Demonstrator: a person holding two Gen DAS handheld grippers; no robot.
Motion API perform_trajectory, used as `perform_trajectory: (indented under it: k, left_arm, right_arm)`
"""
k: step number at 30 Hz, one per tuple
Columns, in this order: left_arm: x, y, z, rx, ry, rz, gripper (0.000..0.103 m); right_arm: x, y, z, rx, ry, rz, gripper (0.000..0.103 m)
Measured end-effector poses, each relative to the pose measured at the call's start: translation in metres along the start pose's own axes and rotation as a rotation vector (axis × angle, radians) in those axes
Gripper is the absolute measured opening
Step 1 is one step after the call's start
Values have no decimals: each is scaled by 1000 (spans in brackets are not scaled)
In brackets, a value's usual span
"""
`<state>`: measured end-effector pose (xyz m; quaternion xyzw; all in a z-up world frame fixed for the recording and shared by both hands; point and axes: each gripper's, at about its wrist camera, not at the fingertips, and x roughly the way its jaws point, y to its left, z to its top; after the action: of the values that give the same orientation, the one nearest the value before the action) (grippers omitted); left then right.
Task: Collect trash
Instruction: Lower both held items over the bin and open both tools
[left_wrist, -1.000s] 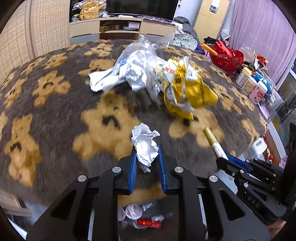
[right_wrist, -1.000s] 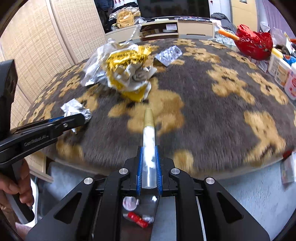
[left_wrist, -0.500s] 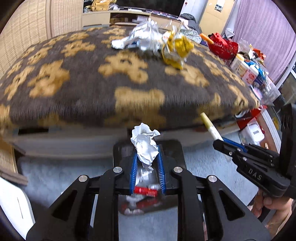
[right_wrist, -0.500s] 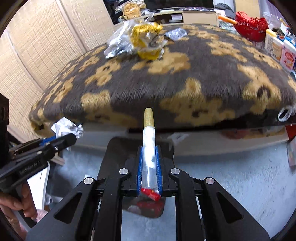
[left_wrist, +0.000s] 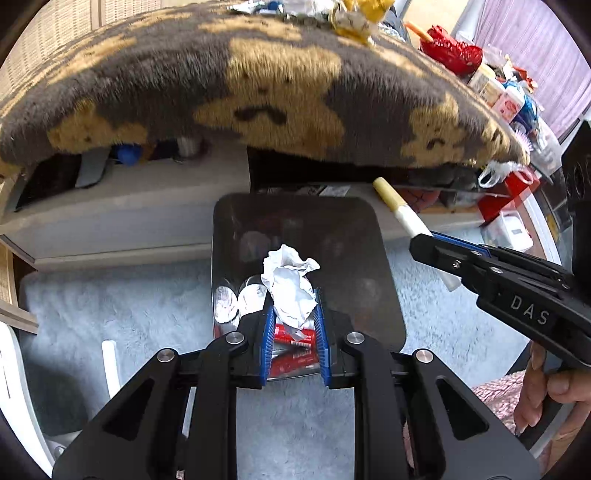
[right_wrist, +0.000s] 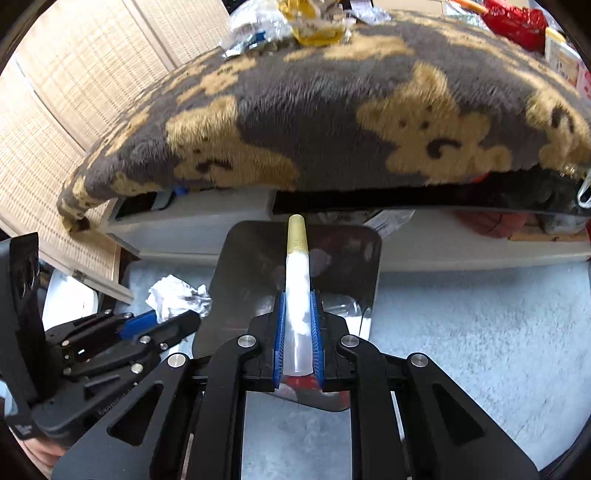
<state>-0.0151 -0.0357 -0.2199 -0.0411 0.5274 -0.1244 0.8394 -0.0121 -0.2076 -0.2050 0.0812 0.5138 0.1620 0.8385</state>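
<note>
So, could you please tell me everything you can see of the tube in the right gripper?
The tube is slim, with a clear plastic body holding something white and a gold ribbed cap. The right gripper is shut on its lower body between blue pads, cap pointing away from the gripper. It hangs over the dark bin on the pale carpet, touching nothing else.

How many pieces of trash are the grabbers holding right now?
2. The crumpled white paper sits in the left gripper, above the dark bin. The gold-capped tube sits in the right gripper, also over the bin. More trash lies inside, partly hidden.
</note>
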Motion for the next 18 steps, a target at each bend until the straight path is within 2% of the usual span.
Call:
perform_trajectory:
  k: [7,13,16,17,18]
  left_arm:
    - [26,3,-8,-3,41,-4,18]
    - [29,0,-6,22,38,-12,19]
    - [29,2,-5,19,44,-14,29]
    - [28,4,-5,13,44,-8,39]
    - [28,5,-5,10,43,-4,42]
  right_arm:
    - [26,-6,-1,40,46,-3,14]
    - [31,-2,3,47,51,4,14]
    - [29,-3,5,64,41,14,17]
    - [28,-4,6,74,36,20,17]
    - [27,-5,7,80,36,22,17]
